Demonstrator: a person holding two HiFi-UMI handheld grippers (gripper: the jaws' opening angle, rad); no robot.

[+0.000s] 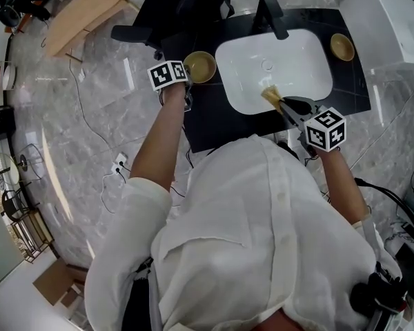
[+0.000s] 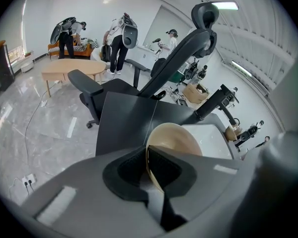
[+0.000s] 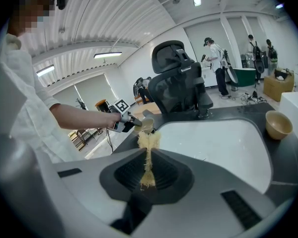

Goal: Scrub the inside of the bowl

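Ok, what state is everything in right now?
Left gripper: shut on bowl rim.
Bowl: held, left of sink.
Right gripper: shut on scrubber.
Scrubber: clamped, over sink, apart from bowl.
Second bowl: upright on counter, right of sink.
Tap: no water visible.

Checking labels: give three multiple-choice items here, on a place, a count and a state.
1. Where is the free bowl?
A) on the counter, right of the sink
B) in the sink
C) on the floor
2. How many bowls show?
A) one
B) two
C) four
3. The left gripper is:
A) open, empty
B) shut on a bowl by its rim
C) not in view
A, it sits beside the sink; B, one held, one free; B, the rim is pinched between its jaws.
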